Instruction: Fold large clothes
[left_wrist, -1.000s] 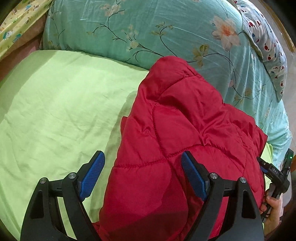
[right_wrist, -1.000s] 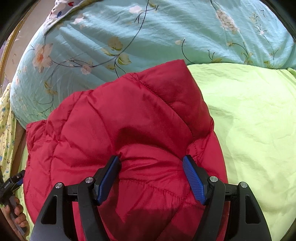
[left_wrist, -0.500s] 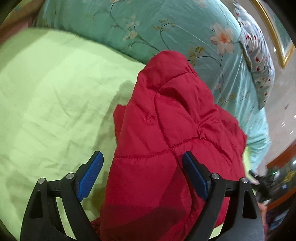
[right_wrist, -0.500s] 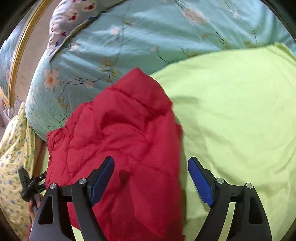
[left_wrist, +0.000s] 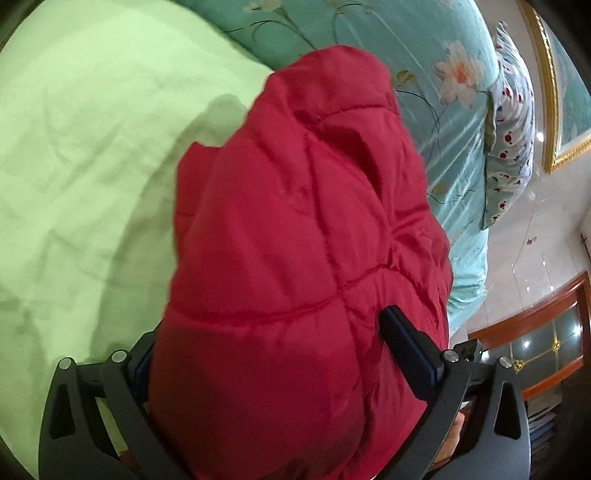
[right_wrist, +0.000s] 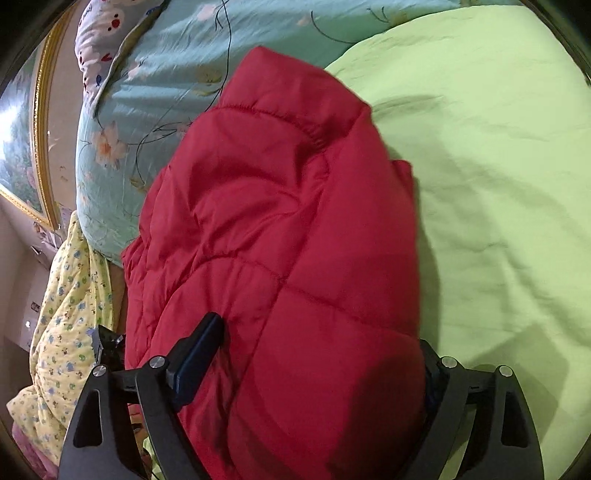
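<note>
A red quilted jacket (left_wrist: 303, 206) lies folded into a thick bundle on the light green sheet (left_wrist: 92, 147). My left gripper (left_wrist: 269, 332) straddles its near end, and its jaws are opening. The bundle fills the gap; the right finger (left_wrist: 410, 350) lies against the fabric and the left one is hidden behind it. In the right wrist view the jacket (right_wrist: 280, 206) also bulges between the jaws of my right gripper (right_wrist: 319, 334), which are opening too. There the left finger (right_wrist: 195, 354) rests against a crease and the right fingertip is covered by fabric.
A teal floral quilt (left_wrist: 443, 110) lies bunched behind the jacket, with a spotted pillow (left_wrist: 513, 129) beyond it. Yellow printed fabric (right_wrist: 66, 295) hangs at the bed's left edge. A gold picture frame (left_wrist: 554, 110) and a wooden cabinet (left_wrist: 546, 339) stand past the bed.
Both grippers have dropped toward the jacket and rolled, and their jaws have widened. The bundle now sits deep between each pair of fingers and covers one fingertip of each.
</note>
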